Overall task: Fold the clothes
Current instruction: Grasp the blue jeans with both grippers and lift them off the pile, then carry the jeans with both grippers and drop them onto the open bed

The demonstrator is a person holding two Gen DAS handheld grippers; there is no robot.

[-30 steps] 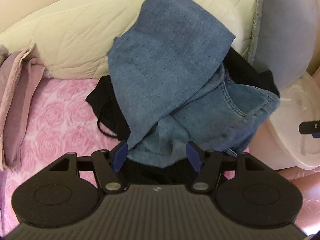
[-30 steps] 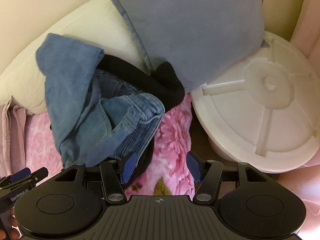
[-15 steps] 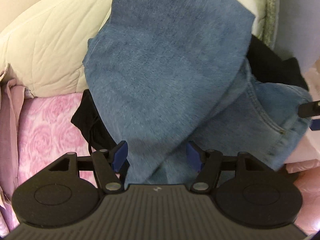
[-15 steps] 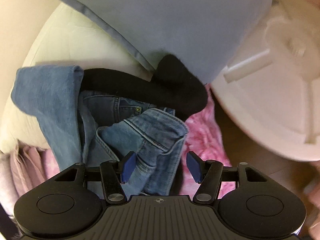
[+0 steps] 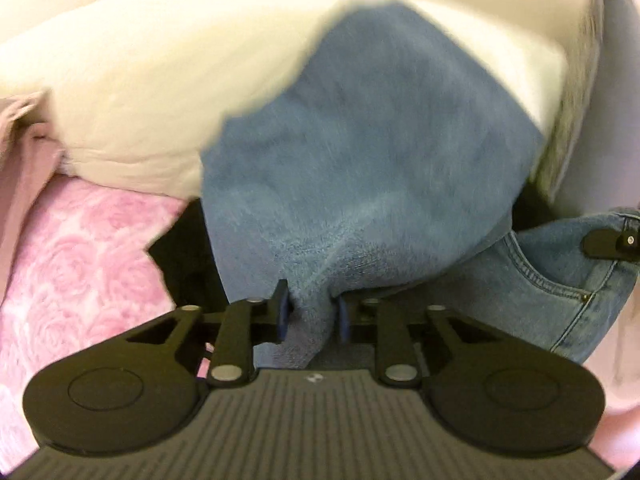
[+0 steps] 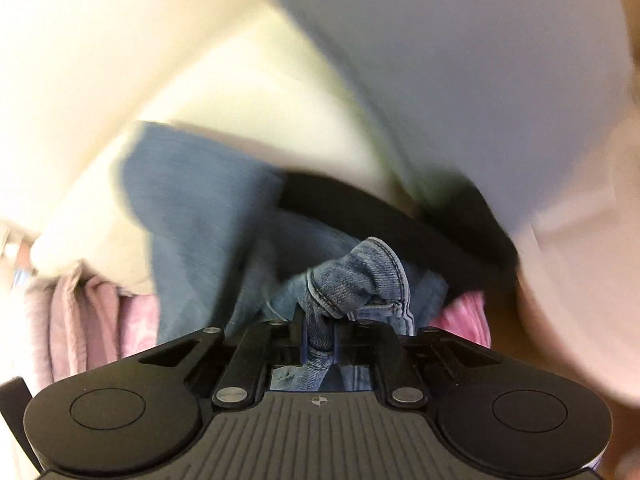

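A pair of blue jeans lies crumpled on the pink bedspread, draped up against a cream pillow, over a black garment. My left gripper is shut on a bunched fold of the jeans' leg. In the right wrist view the jeans bunch up at a stitched hem, and my right gripper is shut on that hem. The right gripper's tip also shows at the right edge of the left wrist view, by the jeans' pocket seam. Both views are motion-blurred.
A cream pillow and a grey-blue cushion stand behind the clothes. The pink rose bedspread lies to the left, with a folded mauve cloth beside it. A white plastic lid is at the right.
Both grippers have moved in onto the jeans and closed from open: the left on the leg fabric, the right on the hem. The jeans are bunched at both grips.
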